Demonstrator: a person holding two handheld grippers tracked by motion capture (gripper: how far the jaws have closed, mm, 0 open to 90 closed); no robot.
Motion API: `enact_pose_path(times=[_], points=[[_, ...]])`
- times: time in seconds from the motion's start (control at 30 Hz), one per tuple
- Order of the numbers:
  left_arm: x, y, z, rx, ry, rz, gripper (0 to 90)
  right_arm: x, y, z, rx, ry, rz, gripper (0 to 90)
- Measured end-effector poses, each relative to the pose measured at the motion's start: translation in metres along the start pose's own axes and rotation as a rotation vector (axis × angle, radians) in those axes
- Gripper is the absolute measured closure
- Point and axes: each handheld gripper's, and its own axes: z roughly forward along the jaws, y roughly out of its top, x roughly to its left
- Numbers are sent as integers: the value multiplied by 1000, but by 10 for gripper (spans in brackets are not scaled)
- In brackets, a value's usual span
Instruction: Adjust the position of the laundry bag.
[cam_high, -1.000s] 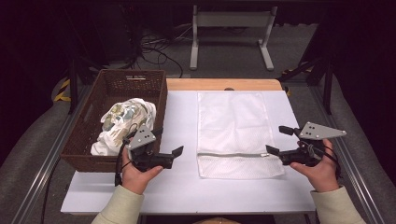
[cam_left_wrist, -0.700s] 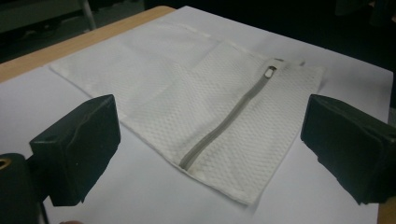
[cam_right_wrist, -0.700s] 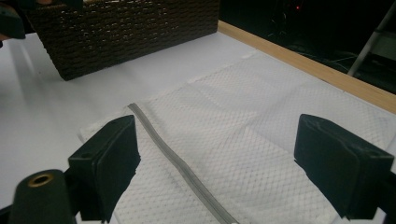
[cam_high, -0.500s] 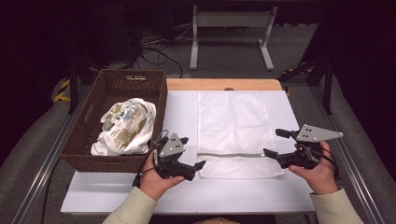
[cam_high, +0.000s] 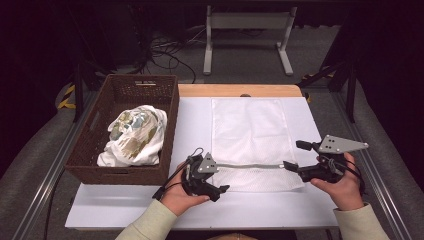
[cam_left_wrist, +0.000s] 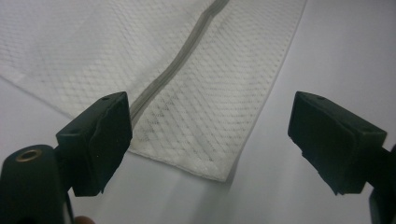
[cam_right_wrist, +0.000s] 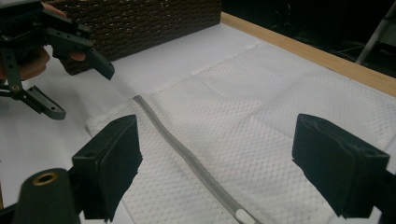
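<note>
- We see a white mesh laundry bag (cam_high: 252, 140) lying flat on the tabletop (cam_high: 192, 130), centre of the high view, its grey zipper (cam_high: 250, 165) running across the lower part.
- Left gripper (cam_high: 214, 187) sits lower centre, at the bag's lower left corner. Its fingers have just been closing a little but stand spread, pinching nothing; in the left gripper view the bag corner (cam_left_wrist: 205, 168) lies between and beyond them.
- Right gripper (cam_high: 293, 157) hovers at the zipper's right end, fingers spread and empty. The white zipper pull (cam_right_wrist: 243, 217) shows low in the right gripper view.
- Wicker basket (cam_high: 95, 150), left of frame, holds a crumpled patterned garment (cam_high: 134, 135).
- Our read: approach step, both grippers lining up on the bag's zipper edge, nothing gripped yet.
- Next move likely calls for pinning the left corner low and flat, then pinching the small pull squarely.
</note>
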Motion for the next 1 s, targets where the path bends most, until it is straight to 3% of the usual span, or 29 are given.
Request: enact_pose_path(times=[0.2,0.4,0.57,0.7,0.73,0.8,0.83,0.9,1.0], points=[[-1,-3,15,85,-3,26,164,0,-2,0,8,3,4,151],[0,-5,24,128,-8,31,173,-1,-3,0,7,6,15,151],[-1,-7,32,178,-30,45,245,-1,-4,0,11,11,20,153],[0,-7,32,164,-26,44,288,0,-4,-1,9,8,18,162],[0,-7,31,155,-34,44,330,0,-4,-1,6,11,18,162],[1,-7,30,156,-49,38,510,0,-4,-1,4,12,17,166],[0,-7,30,152,-42,47,510,0,-4,-1,4,12,17,166],[0,-5,29,156,-37,65,712,0,-5,-2,3,14,22,167],[-1,-5,29,161,-16,72,835,0,-5,-2,4,14,26,167]])
